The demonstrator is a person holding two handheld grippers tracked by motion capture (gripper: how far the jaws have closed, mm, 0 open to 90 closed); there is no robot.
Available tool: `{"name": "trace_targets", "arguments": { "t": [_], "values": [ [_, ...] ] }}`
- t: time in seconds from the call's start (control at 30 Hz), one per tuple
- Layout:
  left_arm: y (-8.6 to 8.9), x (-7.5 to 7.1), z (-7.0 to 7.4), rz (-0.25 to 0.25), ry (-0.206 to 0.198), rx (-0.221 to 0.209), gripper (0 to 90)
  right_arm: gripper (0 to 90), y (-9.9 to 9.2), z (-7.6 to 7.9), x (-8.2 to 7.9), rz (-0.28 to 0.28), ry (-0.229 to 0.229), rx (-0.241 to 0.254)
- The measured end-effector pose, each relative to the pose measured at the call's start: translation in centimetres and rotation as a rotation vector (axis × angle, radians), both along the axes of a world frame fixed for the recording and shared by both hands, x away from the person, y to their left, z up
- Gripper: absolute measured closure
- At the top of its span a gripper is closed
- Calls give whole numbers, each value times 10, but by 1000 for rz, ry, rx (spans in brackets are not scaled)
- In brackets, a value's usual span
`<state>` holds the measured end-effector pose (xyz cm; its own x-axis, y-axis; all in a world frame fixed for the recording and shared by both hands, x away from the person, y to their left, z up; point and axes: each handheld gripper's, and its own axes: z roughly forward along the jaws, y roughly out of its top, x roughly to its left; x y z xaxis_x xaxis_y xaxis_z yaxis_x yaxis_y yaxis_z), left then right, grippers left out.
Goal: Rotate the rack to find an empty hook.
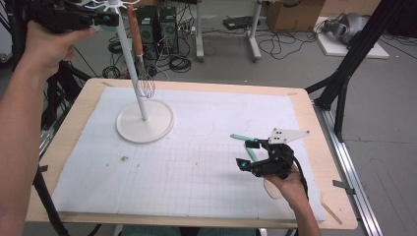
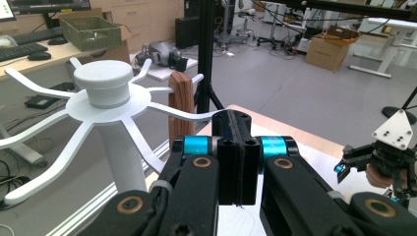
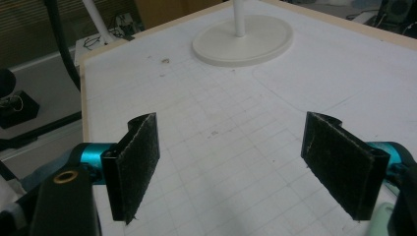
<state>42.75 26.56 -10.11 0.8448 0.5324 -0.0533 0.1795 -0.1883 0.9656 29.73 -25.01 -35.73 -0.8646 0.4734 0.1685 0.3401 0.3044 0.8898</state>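
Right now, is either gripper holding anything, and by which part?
Nothing is held. The left gripper is shut on nothing beside the rack top; the right gripper is open over the mat.

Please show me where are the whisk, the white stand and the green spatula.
whisk [image 1: 145, 84]: high view, on its wire head.
white stand [image 1: 145, 121]: high view, on its round base.
green spatula [image 1: 239, 137]: high view, on its handle end.

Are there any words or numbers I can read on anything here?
None that can be read.
The mat has only grid lines, no numbers.
The monitor in the left gripper view shows something too small and cut off to read.
The cardboard box has no readable print.
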Motion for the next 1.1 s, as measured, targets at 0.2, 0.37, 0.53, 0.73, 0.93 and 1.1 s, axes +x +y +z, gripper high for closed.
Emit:
{"name": "trace_targets", "arguments": {
  "t": [0.2, 0.37, 0.53, 0.73, 0.93, 1.1],
  "values": [
    [1, -1, 1, -2, 2, 3, 895, 209, 0, 0, 0, -4, 4, 3],
    [2, -7, 3, -7, -7, -4, 893, 209, 0, -1, 0, -2, 4, 1],
    [4, -12, 3, -10, -4, -6, 878, 209, 2, -1, 0, 3, 8, -3],
    [6, -19, 2, -12, -1, -12, 842, 209, 1, 0, 0, 0, 7, 3],
    [7, -27, -1, -12, -5, -2, 812, 208, 1, -1, 1, -4, 4, 9],
    [10, -31, -6, -20, 4, -15, 760, 208, -1, 0, 1, -7, 6, 19]
  ]
}}
